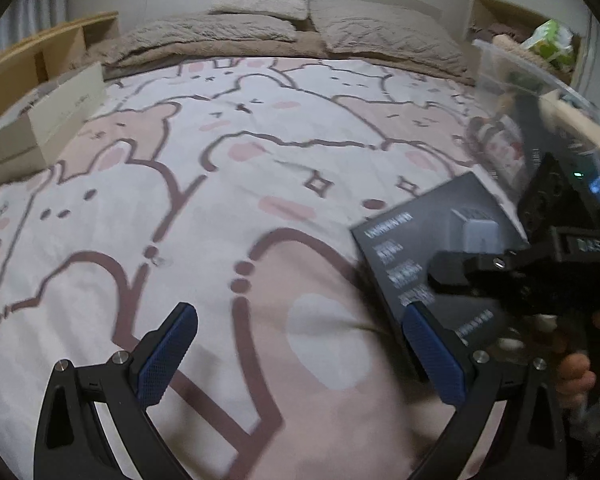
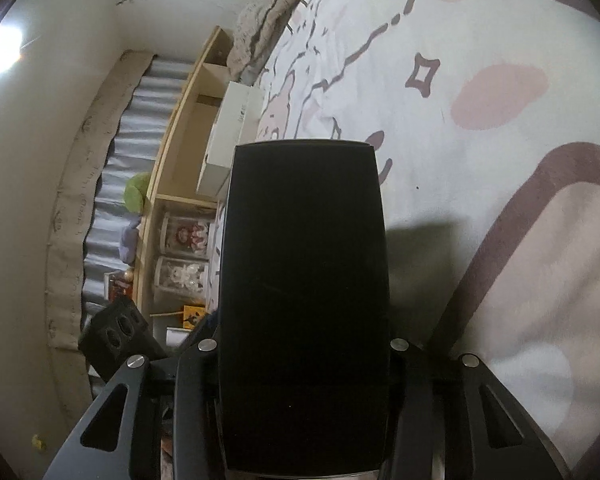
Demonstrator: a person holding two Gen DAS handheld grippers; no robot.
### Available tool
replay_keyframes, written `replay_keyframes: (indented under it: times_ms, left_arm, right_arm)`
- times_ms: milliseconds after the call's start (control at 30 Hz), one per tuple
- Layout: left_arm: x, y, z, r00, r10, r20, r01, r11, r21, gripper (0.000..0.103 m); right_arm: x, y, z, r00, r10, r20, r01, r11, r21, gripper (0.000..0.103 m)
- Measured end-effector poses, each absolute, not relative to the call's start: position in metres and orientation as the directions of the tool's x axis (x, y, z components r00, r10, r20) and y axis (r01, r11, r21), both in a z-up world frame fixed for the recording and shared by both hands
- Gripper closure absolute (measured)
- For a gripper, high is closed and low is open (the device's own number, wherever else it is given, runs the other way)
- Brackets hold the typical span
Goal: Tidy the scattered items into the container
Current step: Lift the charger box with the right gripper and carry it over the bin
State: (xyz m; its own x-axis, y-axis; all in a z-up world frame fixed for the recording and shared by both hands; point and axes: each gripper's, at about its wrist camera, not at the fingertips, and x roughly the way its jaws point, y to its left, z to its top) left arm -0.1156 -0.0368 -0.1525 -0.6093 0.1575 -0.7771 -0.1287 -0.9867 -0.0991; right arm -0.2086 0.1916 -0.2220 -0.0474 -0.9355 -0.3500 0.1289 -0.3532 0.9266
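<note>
My right gripper (image 2: 304, 344) clamps the black box (image 2: 304, 300) at frame centre; my left gripper (image 1: 300, 356) gapes wide, lower frame, above the bedspread (image 1: 260, 140).

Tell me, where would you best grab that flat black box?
Across its thin sides, coming in along its length from one short end, as the right gripper does now. The black box is flat and broad, so only its narrow thickness fits between the jaws.

Matt black box (image 2: 304, 300), fleecy blanket (image 1: 220, 184)
</note>
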Motion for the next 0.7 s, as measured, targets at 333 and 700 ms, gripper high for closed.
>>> replay_keyframes:
  times_ms: [333, 700]
  left_arm:
    - [-0.088, -0.017, -0.130, -0.573, 0.458, -0.680, -0.281, -0.889, -0.362, 0.000]
    - [-0.054, 0.035, -0.073, -0.553, 0.631, -0.545, -0.542, -0.768, -0.341, 0.000]
  right_arm:
    - [-0.189, 0.206, -0.189, -0.090, -0.959, -0.268, 0.151, -0.279, 0.948, 0.059]
    - [-0.158, 0.241, -0.111, -0.142, -0.968, -0.207, 0.271, -0.240, 0.932, 0.059]
